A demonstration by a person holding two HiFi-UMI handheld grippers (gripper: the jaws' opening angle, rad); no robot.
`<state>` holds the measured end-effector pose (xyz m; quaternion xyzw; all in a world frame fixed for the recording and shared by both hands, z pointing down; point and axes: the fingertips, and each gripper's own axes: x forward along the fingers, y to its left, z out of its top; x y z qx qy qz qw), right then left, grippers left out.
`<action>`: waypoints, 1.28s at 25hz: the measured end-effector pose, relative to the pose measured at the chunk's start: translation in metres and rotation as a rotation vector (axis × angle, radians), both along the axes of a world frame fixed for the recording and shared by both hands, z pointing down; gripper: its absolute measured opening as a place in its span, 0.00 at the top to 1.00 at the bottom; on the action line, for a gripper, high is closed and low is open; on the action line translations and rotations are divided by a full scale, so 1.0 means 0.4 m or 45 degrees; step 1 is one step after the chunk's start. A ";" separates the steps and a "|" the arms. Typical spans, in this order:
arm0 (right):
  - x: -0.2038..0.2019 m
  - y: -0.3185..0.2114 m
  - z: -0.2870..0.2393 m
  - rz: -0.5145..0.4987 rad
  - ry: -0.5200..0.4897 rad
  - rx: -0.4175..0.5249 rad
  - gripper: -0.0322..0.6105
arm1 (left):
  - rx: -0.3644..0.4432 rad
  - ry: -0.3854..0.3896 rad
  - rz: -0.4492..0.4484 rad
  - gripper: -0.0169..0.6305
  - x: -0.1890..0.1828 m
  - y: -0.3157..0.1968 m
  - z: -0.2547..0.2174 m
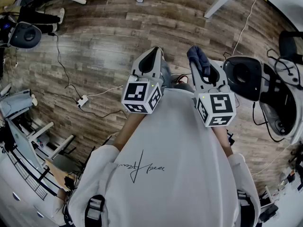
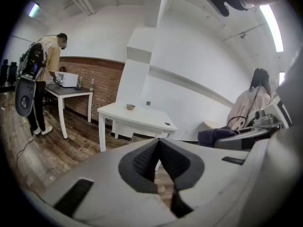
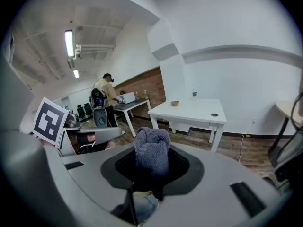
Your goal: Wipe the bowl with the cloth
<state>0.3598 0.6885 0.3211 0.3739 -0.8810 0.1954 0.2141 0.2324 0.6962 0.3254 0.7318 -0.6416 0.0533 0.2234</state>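
The left gripper (image 2: 158, 143) has its two jaws shut tight together. Nothing is between them. The right gripper (image 1: 204, 72) is right beside it, and its jaws squeeze a dark blue cloth (image 3: 152, 148). The cloth is bunched up, and a soft lump of it sticks out past the jaw tips. Both grippers are held up in front of the person's white shirt (image 1: 170, 150), above a brown wood floor (image 1: 104, 37).

The bowl (image 3: 175, 103) is far away from both grippers. It is small and sits on a white table (image 3: 199, 110) out in front. From the right gripper it is ahead and a little to the right of the cloth. From the left gripper the same bowl (image 2: 130, 107) is ahead and a little to the left of the jaw tips. Neither the cloth nor the grippers touch it.

Farther off, to the left of the white table, a person with a backpack (image 2: 40, 74) leans over a grey table (image 2: 66, 91). Another person (image 2: 253, 100) sits off to the right of the left gripper.
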 end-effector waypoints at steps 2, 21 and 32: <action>-0.033 -0.023 -0.002 -0.006 0.002 -0.005 0.77 | -0.005 0.003 0.000 0.99 -0.032 -0.023 -0.005; -0.381 -0.339 -0.037 0.035 -0.091 -0.008 0.77 | 0.014 -0.004 0.007 0.99 -0.388 -0.335 -0.029; -0.484 -0.408 -0.090 0.023 -0.099 0.046 0.76 | 0.051 0.051 0.001 0.99 -0.510 -0.386 -0.053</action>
